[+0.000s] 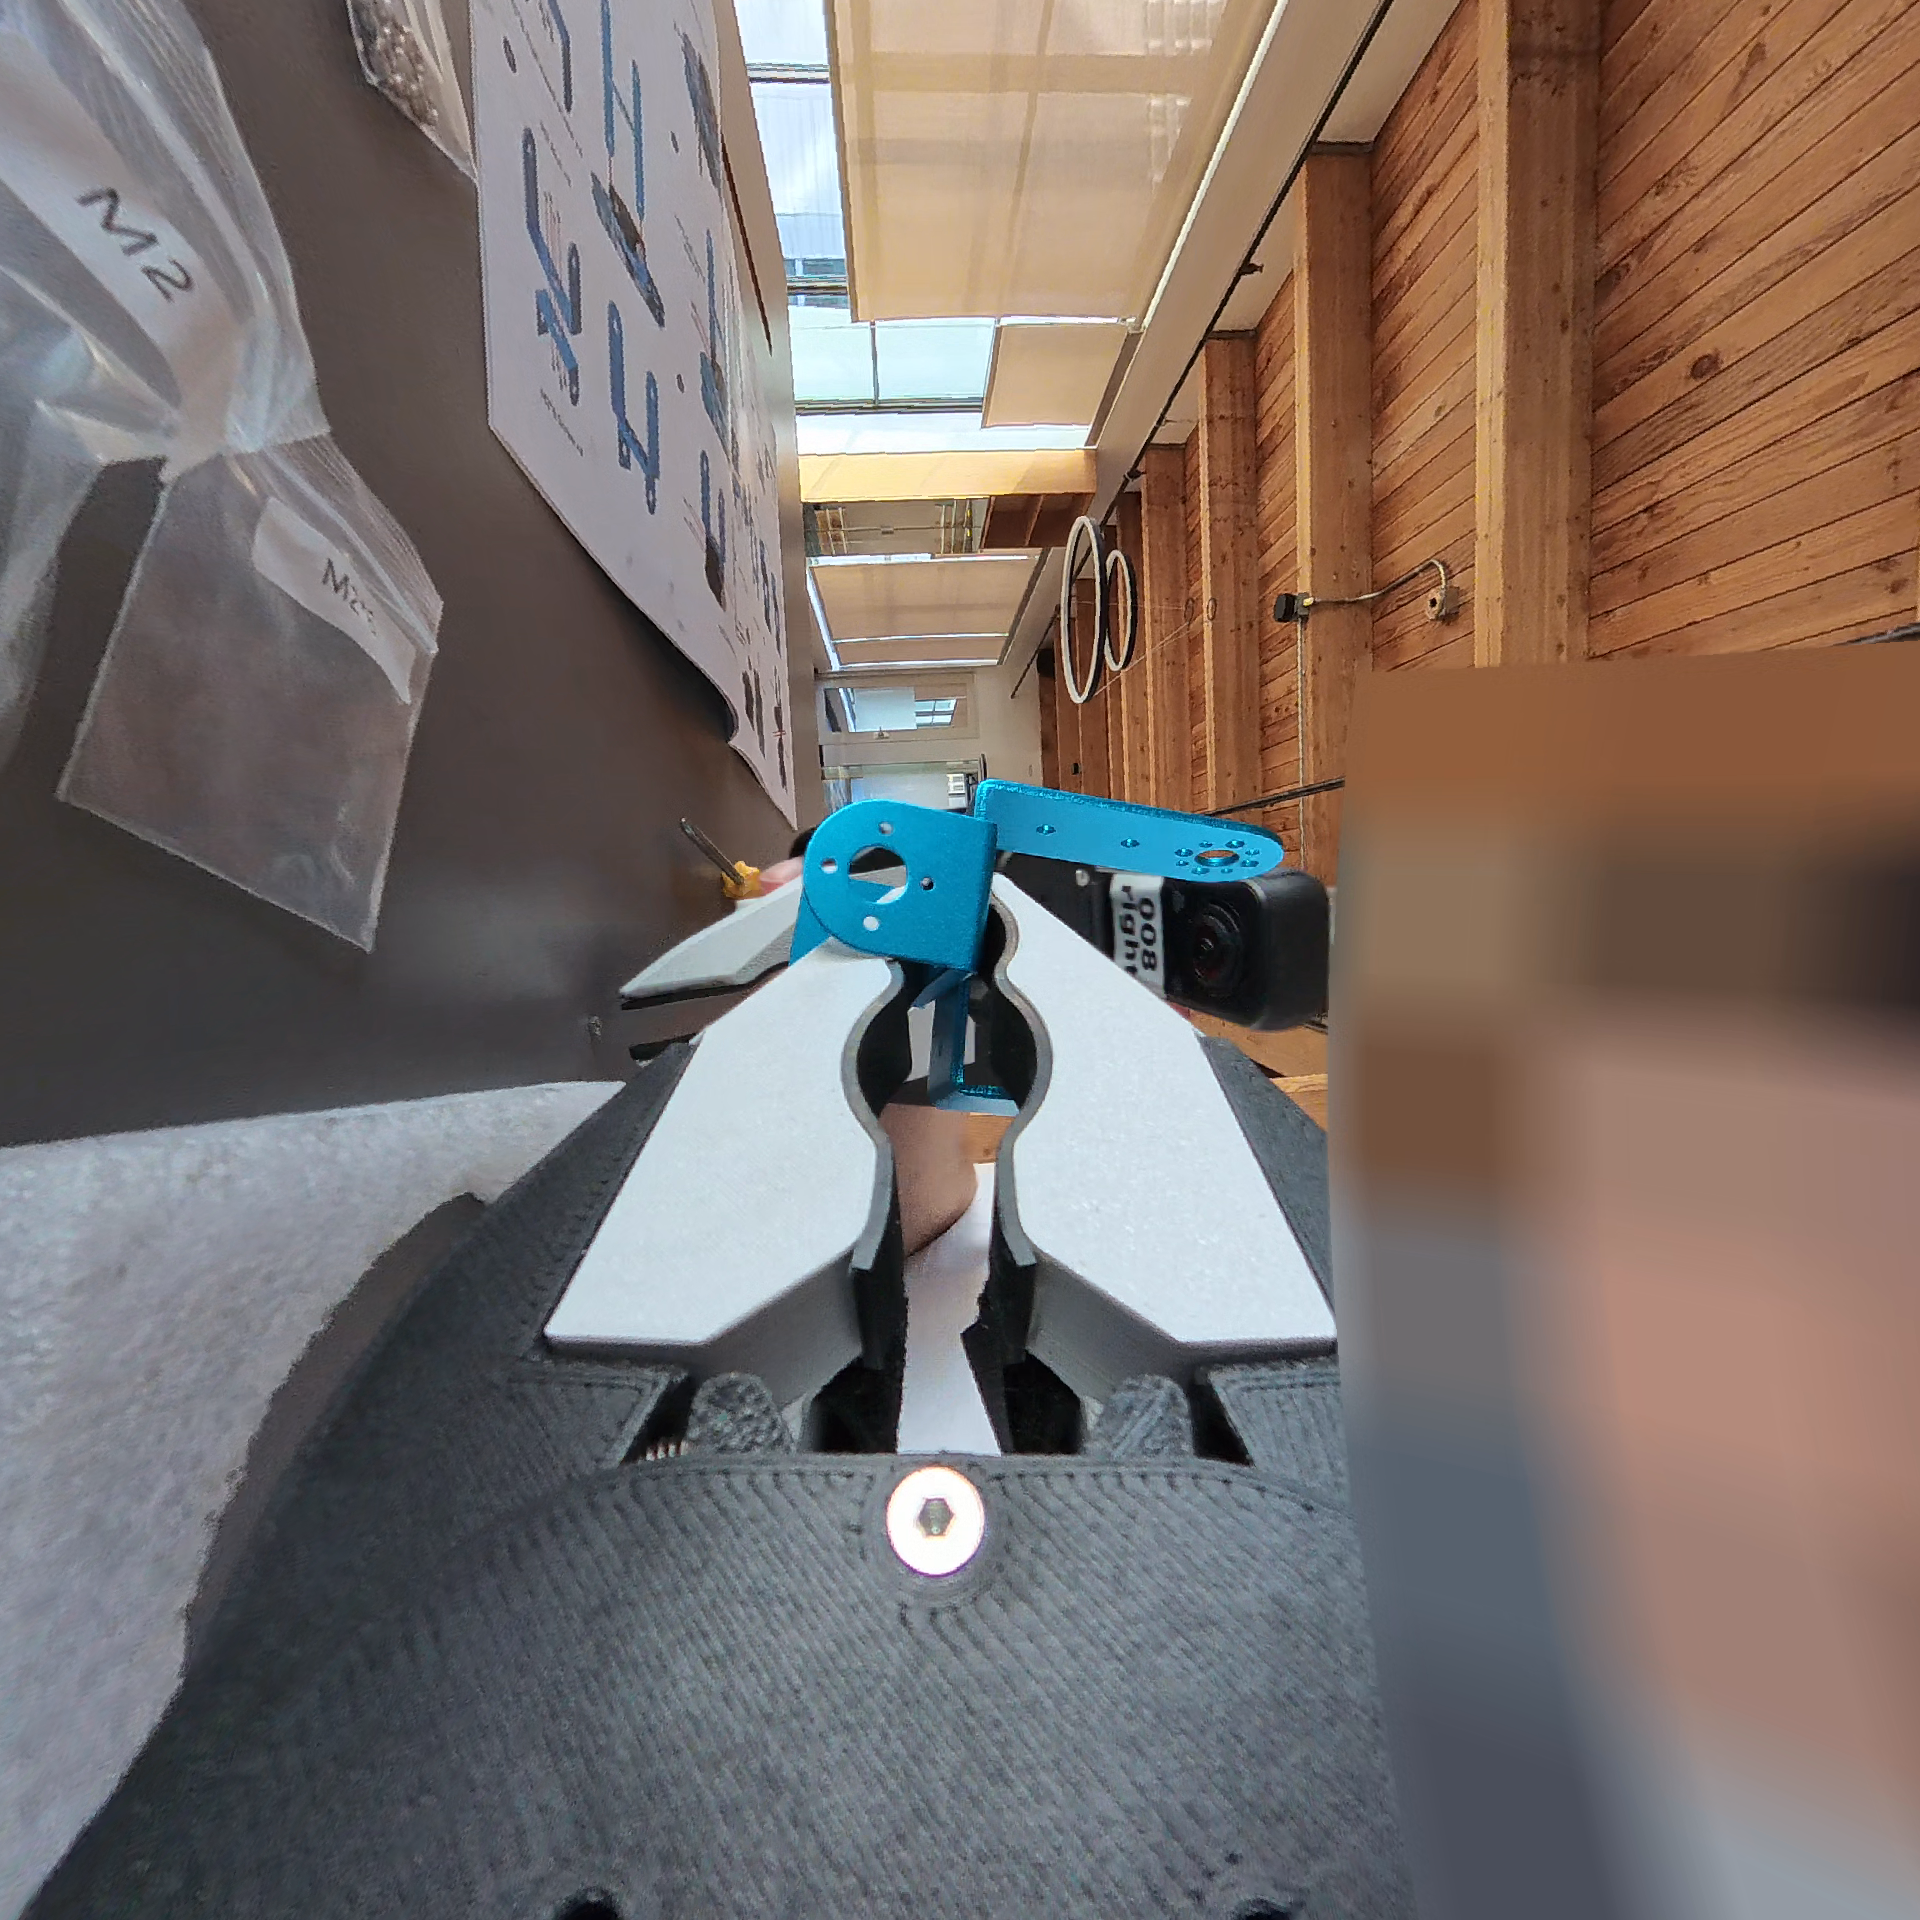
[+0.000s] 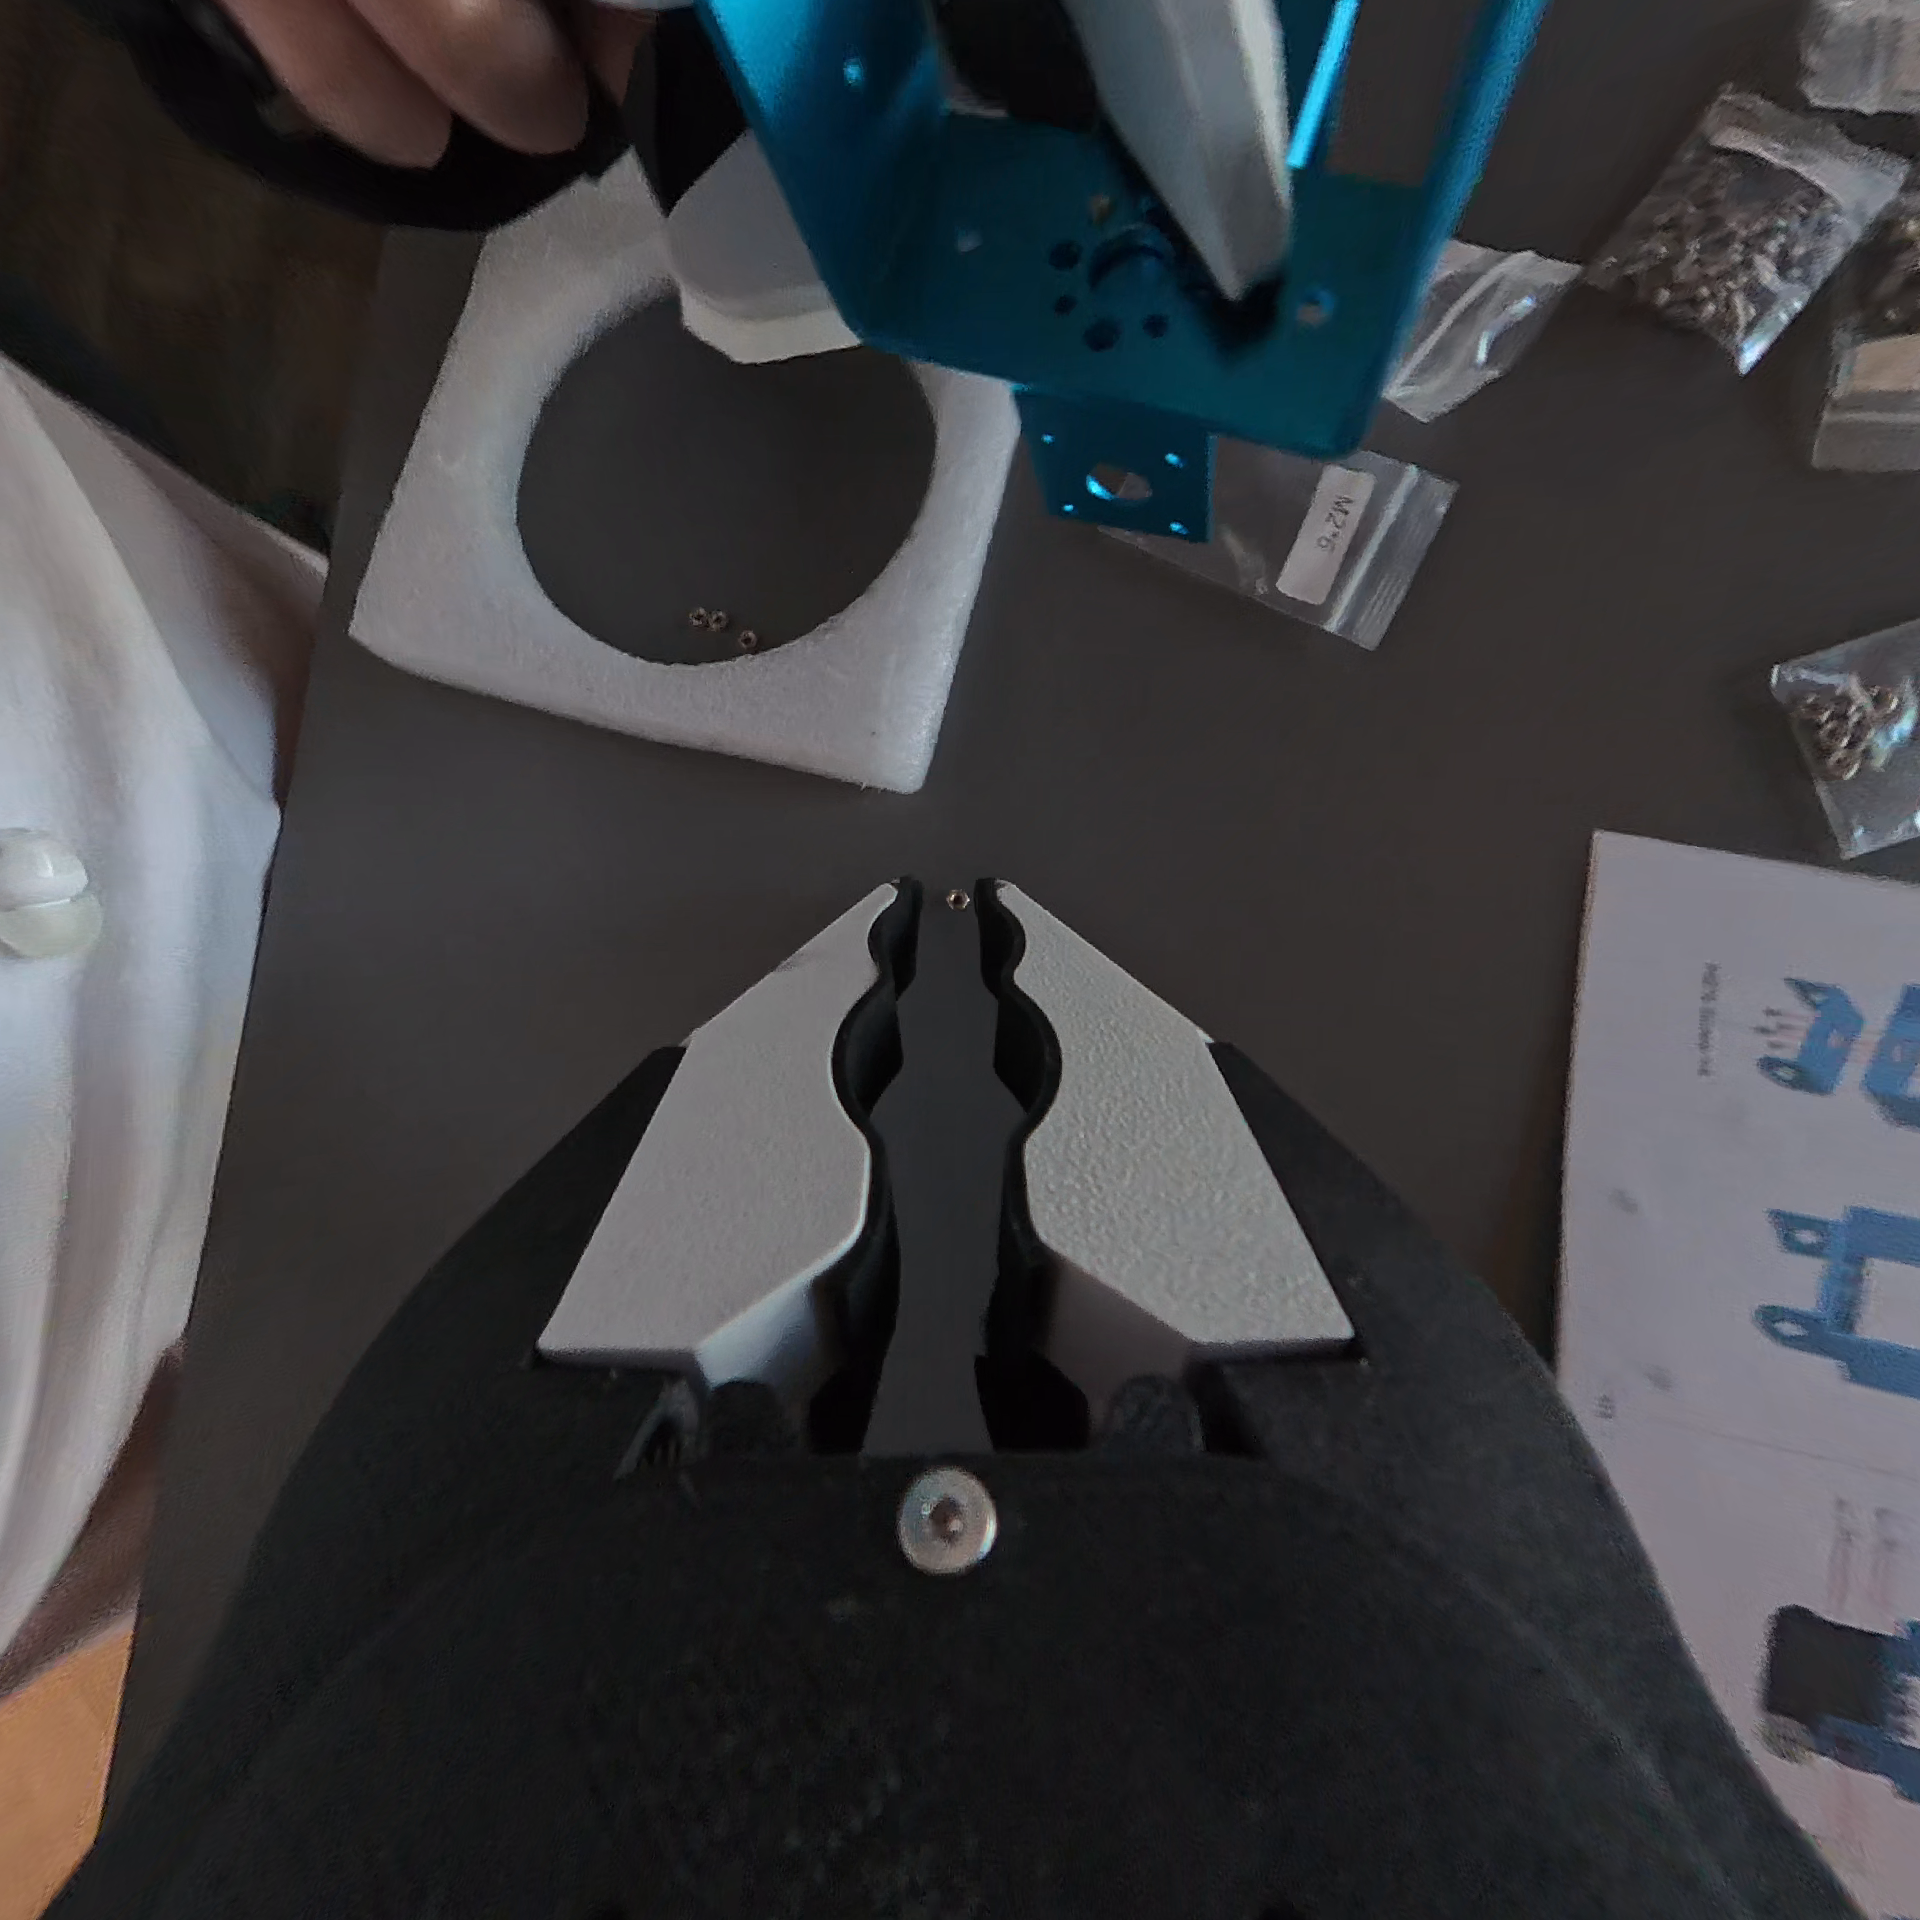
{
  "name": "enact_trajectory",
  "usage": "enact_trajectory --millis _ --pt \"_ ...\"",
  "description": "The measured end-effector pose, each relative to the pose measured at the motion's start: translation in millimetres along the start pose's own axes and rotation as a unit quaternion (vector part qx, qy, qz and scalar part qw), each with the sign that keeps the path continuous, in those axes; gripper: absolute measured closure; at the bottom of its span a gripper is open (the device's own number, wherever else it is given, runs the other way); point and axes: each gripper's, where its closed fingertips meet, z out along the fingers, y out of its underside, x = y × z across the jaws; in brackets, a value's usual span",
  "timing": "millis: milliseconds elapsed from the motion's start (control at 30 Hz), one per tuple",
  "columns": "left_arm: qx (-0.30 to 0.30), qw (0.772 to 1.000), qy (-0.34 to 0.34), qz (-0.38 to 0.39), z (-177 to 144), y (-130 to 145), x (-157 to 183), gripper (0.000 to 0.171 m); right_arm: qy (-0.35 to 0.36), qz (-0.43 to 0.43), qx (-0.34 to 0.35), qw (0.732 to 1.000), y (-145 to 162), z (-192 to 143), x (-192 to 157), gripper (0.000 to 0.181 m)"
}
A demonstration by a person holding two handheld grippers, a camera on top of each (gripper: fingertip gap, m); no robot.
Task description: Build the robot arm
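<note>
My left gripper (image 1: 992, 935) is shut on a blue metal bracket (image 1: 894, 894) with several holes and holds it in the air. In the right wrist view the same bracket (image 2: 1091, 270) hangs at the top, clamped by the left gripper's grey fingers (image 2: 1205, 145). My right gripper (image 2: 948, 891) points down at the dark table (image 2: 1195, 790), its jaws a narrow gap apart. A tiny nut (image 2: 954, 900) lies on the table between the fingertips, touching neither. The right gripper also shows in the left wrist view (image 1: 639, 1023), low by the table.
A white foam square (image 2: 665, 717) with a round hole holds small nuts (image 2: 717, 621). Plastic bags of screws (image 2: 1735, 229) and a printed sheet (image 2: 1745, 1247) lie to the right. A hand (image 2: 447, 73) and white sleeve (image 2: 114, 935) are at the left. There is about 9 centimeters between the tips of the two grippers.
</note>
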Motion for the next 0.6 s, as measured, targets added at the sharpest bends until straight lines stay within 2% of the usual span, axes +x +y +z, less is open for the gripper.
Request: enact_trajectory --millis 33,100,233,367,600 --pt "0.001 1.0 0.001 0.004 -1 0 1 0.165 0.007 -0.02 -0.018 1.0 -1 -1 1 0.171" --pt "0.004 1.0 0.004 0.011 -4 -1 3 0.165 0.013 -0.04 -0.053 0.998 -1 -2 4 0.175" --pt "0.019 1.0 0.011 0.02 -14 -3 6 0.165 -0.002 0.037 -0.105 0.994 1 1 2 0.174" --pt "0.041 0.999 0.013 0.03 -30 -10 7 0.165 0.042 0.1 -0.126 0.986 3 0 2 0.174" --pt "0.05 0.997 0.019 0.058 -50 -18 11 0.165 0.085 0.121 -0.178 0.973 6 4 2 0.171"
